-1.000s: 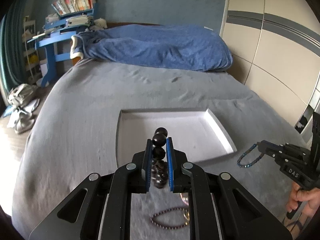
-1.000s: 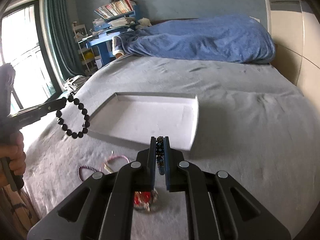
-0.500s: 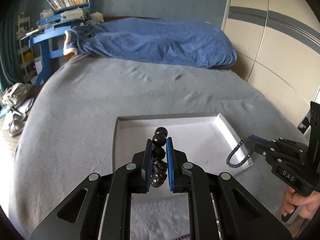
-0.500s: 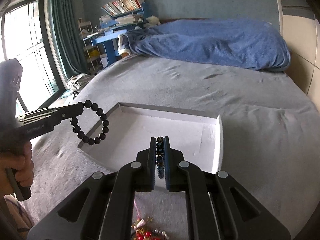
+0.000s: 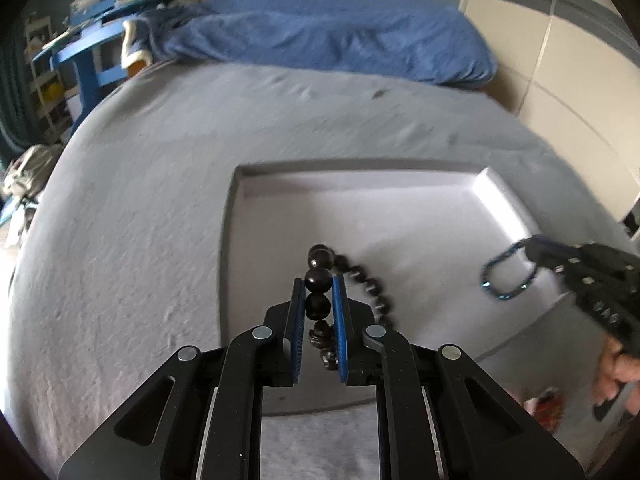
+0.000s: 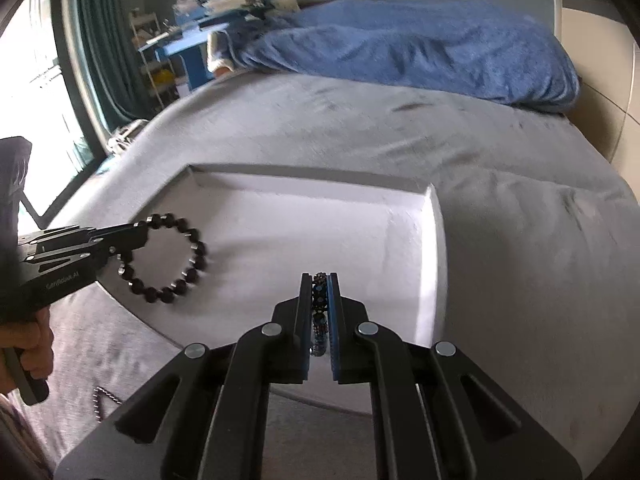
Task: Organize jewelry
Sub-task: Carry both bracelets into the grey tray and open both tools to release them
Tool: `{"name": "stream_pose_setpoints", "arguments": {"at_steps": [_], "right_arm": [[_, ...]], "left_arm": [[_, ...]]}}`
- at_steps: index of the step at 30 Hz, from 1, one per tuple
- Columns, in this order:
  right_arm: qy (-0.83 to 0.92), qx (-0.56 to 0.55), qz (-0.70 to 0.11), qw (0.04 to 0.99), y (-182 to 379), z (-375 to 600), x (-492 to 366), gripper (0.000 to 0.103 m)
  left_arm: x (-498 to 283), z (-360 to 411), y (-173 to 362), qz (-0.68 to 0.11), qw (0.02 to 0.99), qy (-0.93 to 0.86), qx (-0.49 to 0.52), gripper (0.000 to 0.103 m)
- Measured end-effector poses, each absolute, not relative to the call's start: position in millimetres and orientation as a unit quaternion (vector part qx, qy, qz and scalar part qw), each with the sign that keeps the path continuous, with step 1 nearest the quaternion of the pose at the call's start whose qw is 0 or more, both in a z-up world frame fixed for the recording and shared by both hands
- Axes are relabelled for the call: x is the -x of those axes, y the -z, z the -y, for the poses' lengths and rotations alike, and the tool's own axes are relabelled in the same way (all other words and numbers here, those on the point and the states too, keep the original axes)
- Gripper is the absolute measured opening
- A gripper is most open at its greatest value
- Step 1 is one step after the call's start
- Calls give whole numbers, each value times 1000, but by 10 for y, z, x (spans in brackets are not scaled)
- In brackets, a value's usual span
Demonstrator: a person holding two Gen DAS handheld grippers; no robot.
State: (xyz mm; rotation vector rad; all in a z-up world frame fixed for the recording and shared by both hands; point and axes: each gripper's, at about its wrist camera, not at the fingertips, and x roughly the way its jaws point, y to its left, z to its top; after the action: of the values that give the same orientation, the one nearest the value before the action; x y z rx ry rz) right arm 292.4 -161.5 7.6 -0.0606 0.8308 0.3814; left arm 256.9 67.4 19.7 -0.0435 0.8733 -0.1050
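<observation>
While both bracelets hang over the shallow white foam tray (image 5: 496, 196) on the grey bed (image 6: 500, 168), the carry looks nearly done. Left tongs (image 5: 319, 294) pinch a black bead bracelet (image 6: 168, 256) (glossy, round beads); right tongs (image 6: 320, 294) clamp a finer blue beaded bracelet (image 5: 506, 276). Next, I'd guess: lower, release gently, apart.

Your left hand-held gripper (image 5: 318, 304) is matt black plastic with ribbed blue pads and dull metal rivets. It pinches glossy, smooth black beads of a bracelet (image 5: 362, 280). The right hand-held gripper (image 6: 320, 300), same finish, clamps a bracelet of small faceted, shiny dark-blue beads (image 6: 319, 312). The white tray (image 6: 430, 240) looks matt and grainy. The grey bed cover (image 5: 120, 240) is soft napped cloth; the blue blanket (image 6: 400, 52) is fuzzier.
</observation>
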Motion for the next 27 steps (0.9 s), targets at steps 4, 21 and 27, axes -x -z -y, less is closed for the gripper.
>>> {"name": "stream_pose_setpoints", "arguments": {"at_steps": [4, 21, 27], "right_arm": [[-171, 35, -409, 896, 4, 1667, -2963, 7], [-165, 13, -387, 907, -11, 1846, -2820, 49], [-160, 0, -375, 913, -87, 1872, -2705, 58]], "left_arm": [[-2582, -700, -105, -433, 900, 38, 13, 15], [-2335, -645, -190, -407, 913, 19, 2, 73], [-2199, -697, -260, -393, 919, 11, 12, 79]]}}
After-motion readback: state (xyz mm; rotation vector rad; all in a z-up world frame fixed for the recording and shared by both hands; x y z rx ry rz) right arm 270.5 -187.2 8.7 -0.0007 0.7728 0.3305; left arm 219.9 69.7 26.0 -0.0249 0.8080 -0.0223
